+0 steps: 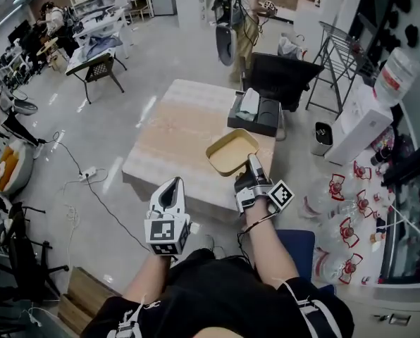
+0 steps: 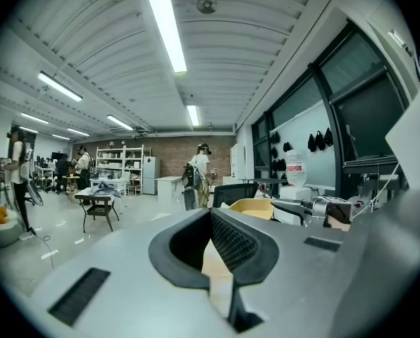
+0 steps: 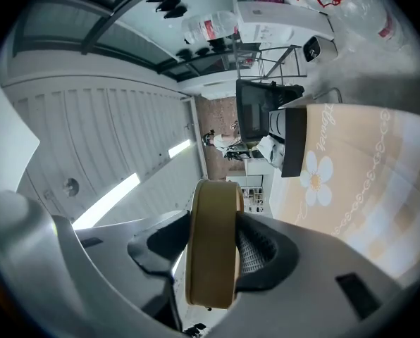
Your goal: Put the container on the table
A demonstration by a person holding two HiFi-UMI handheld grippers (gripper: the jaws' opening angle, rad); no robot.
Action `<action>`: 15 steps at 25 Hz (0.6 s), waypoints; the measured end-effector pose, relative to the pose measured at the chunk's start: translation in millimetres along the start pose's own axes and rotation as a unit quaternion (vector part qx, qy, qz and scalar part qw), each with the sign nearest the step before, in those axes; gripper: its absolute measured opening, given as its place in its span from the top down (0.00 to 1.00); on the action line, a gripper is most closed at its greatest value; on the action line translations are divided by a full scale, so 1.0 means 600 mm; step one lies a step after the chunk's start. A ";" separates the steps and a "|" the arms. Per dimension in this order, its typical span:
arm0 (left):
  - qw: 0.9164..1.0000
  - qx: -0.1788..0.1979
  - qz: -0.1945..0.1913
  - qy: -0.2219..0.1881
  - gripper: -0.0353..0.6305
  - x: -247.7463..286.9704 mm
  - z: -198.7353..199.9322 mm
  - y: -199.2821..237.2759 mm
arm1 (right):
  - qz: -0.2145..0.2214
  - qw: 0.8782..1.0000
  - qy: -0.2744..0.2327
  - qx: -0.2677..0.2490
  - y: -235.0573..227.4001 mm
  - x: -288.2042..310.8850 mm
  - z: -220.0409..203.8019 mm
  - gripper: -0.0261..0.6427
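A tan, shallow container (image 1: 231, 152) hangs over the near right corner of the table (image 1: 175, 139), which has a beige flowered cloth. My right gripper (image 1: 253, 162) is shut on its near rim; in the right gripper view the container's wall (image 3: 211, 252) stands edge-on between the black pads (image 3: 256, 253), with the cloth (image 3: 351, 174) to the right. My left gripper (image 1: 170, 186) is at the table's front edge, left of the container, shut and holding nothing. In the left gripper view its jaws (image 2: 213, 238) point across the room, and the container (image 2: 251, 207) shows just beyond them.
A black tray (image 1: 256, 113) with white items sits on the table's far right corner. Behind it stands a black chair (image 1: 280, 76). A water dispenser (image 1: 365, 122) and several plastic bottles (image 1: 337, 227) are on the right. A person (image 1: 244, 5) stands at the back.
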State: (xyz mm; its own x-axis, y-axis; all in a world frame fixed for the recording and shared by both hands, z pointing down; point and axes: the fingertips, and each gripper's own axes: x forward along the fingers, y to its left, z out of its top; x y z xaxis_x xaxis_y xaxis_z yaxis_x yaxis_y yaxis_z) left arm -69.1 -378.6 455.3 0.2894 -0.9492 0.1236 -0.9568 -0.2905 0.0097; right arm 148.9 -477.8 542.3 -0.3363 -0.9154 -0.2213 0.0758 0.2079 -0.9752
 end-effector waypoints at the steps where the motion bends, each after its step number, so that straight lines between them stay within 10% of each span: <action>1: 1.000 0.003 -0.001 -0.002 0.93 0.005 0.004 0.004 | -0.001 1.000 -0.001 0.000 -0.005 0.008 0.001 0.64; 15: 1.000 0.013 0.000 0.001 0.93 0.060 0.029 0.087 | -0.052 0.998 -0.019 0.010 -0.155 0.111 0.028 0.64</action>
State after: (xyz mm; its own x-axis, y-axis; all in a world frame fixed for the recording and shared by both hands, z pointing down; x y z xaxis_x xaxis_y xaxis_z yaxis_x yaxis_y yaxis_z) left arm -108.0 -430.1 443.3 0.2885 -0.9492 0.1259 -0.9560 -0.2928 -0.0168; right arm 135.4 -563.8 618.4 -0.3078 -0.9441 -0.1184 0.0614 0.1045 -0.9926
